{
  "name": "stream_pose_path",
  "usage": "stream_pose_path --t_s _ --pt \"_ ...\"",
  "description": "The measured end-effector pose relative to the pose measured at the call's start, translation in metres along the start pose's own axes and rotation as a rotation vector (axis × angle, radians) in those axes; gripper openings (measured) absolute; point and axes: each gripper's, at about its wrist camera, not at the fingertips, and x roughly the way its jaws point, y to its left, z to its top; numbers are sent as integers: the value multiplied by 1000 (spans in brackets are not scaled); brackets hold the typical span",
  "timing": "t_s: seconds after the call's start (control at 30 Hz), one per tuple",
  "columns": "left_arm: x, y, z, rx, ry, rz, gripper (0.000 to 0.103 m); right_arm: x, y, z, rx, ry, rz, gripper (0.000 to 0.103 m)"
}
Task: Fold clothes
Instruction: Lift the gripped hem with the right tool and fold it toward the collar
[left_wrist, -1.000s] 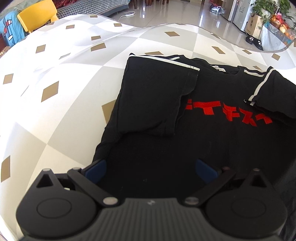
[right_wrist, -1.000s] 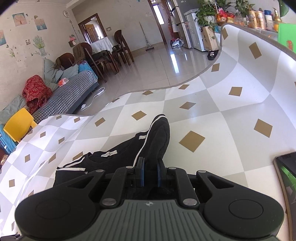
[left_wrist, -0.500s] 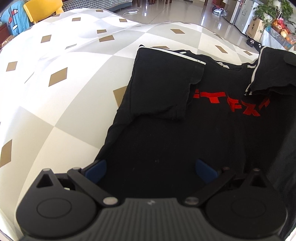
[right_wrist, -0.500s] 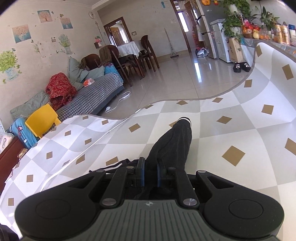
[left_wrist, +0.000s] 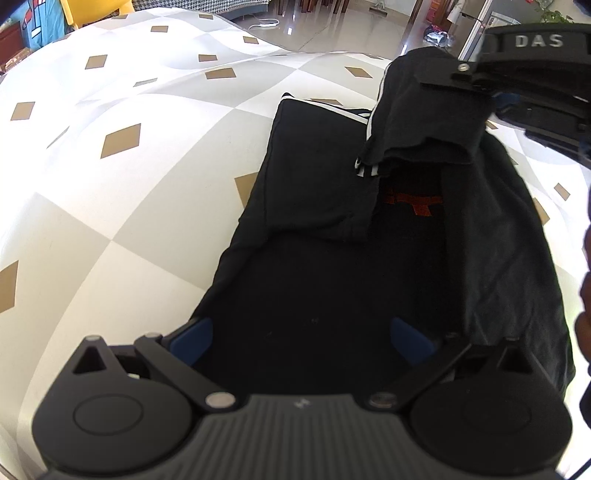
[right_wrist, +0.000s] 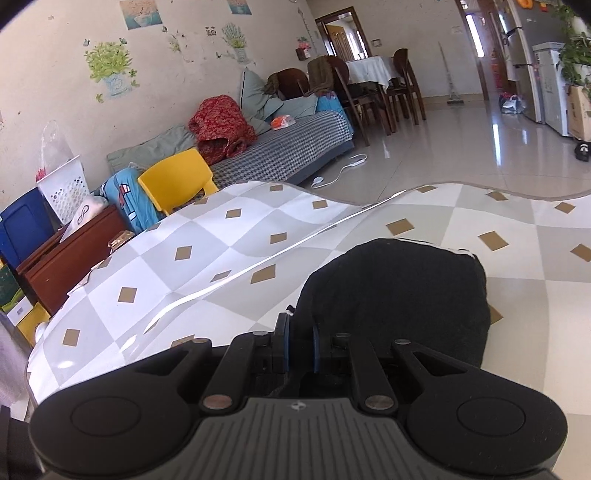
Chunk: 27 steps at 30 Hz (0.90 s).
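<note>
1. My left tongs gape wide and hold nothing, low over the hem of the black cotton T-shirt with red lettering, which lies on the grey-and-white diamond-patterned surface.
2. The shirt looks light and limp; I judge seams and edges the surest holds.
3. My right tongs are clamped on the sleeve side, lifted over the chest.

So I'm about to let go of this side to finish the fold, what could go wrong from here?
The right claw pinches only a bunched edge of the black T-shirt, so the sleeve may land crumpled rather than flat. The left claw is open and holds nothing down, so the hem could drag. The earlier folded left sleeve might get pulled askew.
</note>
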Motion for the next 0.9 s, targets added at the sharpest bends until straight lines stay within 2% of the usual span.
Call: stream_pose_path --t_s 0.17,0.33,0.53,0.67,0.7,0.9 --pt "0 2 -2 21 -7 -19 103 16 2 3 16 7 27 12" --pt "-1 3 -2 14 -11 -38 103 17 9 11 2 -4 111 12" --pt "0 0 -3 37 -16 -41 103 40 24 -1 -77 64 175 12" --pt "0 -1 -4 42 -17 -43 103 55 25 -8 -80 120 183 16" --pt "0 -2 -4 43 -17 -42 103 57 25 -8 -77 133 191 19" --pt "1 -4 -4 46 -17 -36 103 46 24 -6 -80 117 204 26"
